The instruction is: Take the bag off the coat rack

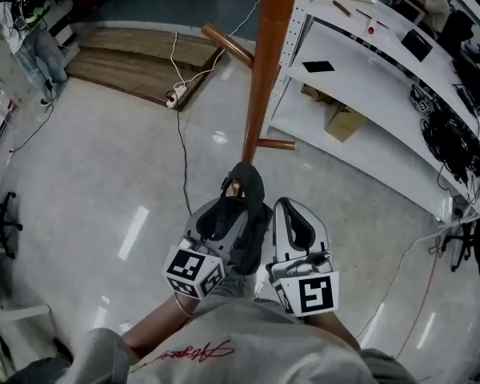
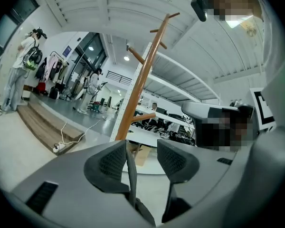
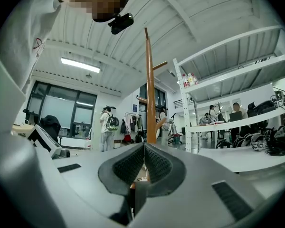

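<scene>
Between the left hand-held gripper's (image 2: pixel 141 163) pads (image 2: pixel 111 163) runs a flat strap (image 2: pixel 131 177).

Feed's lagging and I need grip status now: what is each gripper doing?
Left gripper: open, thin dark bag strap resting against one pad.
Right gripper: shut on the same strap.
</scene>
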{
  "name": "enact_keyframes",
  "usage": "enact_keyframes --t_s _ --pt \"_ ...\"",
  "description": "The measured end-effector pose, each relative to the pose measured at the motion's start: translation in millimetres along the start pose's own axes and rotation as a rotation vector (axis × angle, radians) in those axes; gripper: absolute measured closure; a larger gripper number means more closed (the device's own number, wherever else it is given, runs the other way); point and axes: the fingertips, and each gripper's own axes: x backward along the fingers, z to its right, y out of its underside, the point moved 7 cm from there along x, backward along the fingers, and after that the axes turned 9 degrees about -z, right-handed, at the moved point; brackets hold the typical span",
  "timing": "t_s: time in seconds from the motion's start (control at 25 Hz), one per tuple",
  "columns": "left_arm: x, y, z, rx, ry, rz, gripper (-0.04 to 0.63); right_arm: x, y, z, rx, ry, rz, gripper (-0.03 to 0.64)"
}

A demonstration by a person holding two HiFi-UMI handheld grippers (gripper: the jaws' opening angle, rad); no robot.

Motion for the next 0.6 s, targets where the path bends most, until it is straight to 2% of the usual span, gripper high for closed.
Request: enact_keyframes --t_s 0.24,0.6 --pt "-11 10 -14 0.028 -0.002 -0.057 0.396 -15 2 10 -0.009 0.029 -0.024 0.6" --pt "-27 28 -20 0.067 -0.025 -0.098 0.391 -22 10 19 0.002 0.002 -0.056 0.6"
